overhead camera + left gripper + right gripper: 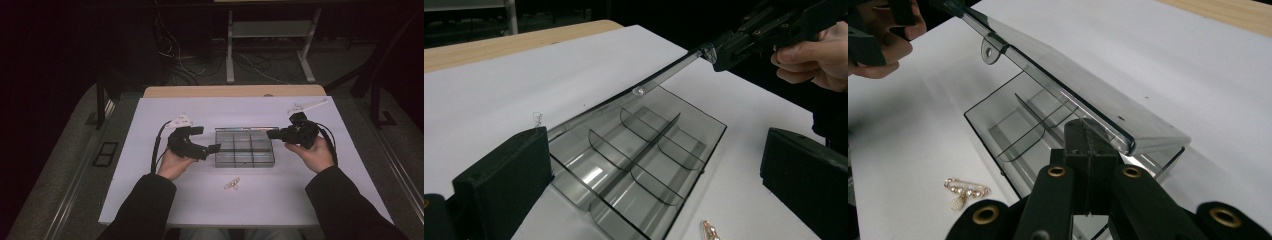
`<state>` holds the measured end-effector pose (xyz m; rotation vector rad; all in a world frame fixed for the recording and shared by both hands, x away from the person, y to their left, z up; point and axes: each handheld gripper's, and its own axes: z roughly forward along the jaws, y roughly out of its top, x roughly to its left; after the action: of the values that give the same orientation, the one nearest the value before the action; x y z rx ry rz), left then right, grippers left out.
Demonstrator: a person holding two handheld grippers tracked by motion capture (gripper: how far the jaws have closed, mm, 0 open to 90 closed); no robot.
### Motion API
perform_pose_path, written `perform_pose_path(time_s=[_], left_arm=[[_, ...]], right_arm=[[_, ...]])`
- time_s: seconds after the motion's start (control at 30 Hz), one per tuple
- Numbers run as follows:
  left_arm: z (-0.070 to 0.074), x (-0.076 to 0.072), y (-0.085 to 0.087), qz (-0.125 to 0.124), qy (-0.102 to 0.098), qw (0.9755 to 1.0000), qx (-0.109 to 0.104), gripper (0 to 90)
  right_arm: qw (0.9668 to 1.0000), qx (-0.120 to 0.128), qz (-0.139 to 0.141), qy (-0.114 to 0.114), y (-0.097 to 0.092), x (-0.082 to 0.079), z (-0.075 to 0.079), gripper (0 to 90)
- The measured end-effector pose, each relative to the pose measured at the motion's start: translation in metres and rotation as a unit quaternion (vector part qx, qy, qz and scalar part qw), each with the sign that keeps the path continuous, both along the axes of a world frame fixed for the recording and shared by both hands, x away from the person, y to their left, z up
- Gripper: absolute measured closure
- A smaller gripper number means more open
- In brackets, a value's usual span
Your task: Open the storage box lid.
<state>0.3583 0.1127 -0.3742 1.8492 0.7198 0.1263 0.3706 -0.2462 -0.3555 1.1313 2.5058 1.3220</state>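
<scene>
A clear smoky plastic box [244, 147] with several compartments sits mid-table on the white sheet. Its hinged lid [1073, 85] is tilted up, and my right gripper [1091, 135] is shut on the lid's edge. In the left gripper view, that right gripper [724, 50] pinches the lid [659, 80] by its corner. My left gripper [207, 139] hovers just left of the box, jaws wide open with nothing between the pads. The open compartments [639, 155] look empty. A small gold pin with pearls [232, 184] lies on the sheet in front of the box.
The white sheet [150, 115] covers the table, with a wooden strip [235, 91] at the far edge. A small white object [307, 106] lies at the far right corner. Cables and desk legs stand on the floor beyond.
</scene>
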Motion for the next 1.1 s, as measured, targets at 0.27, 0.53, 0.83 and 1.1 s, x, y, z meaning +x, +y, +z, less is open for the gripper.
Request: perform_pose_path(time_s=[0.27, 0.53, 0.83, 1.1], left_arm=[[0.006, 0.020, -0.007, 0.001, 0.007, 0.9999, 0.012, 0.0], [0.006, 0.036, -0.010, 0.003, 0.006, 0.9994, 0.033, 13.9], [0.001, 0.053, -0.003, 0.009, -0.005, 0.9998, 0.014, 42.1], [0.000, 0.056, -0.008, -0.006, -0.019, 0.9998, -0.006, 51.6]], right_arm=[[1.0000, 0.008, -0.002, 0.006, 0.001, 0.009, 0.005, 89.4], [0.9999, 0.012, 0.000, 0.003, 0.001, 0.016, 0.011, 89.4], [0.9999, 0.012, 0.000, 0.005, 0.005, 0.025, 0.014, 89.4], [0.9999, 0.014, -0.003, 0.006, 0.004, 0.033, 0.014, 89.4]])
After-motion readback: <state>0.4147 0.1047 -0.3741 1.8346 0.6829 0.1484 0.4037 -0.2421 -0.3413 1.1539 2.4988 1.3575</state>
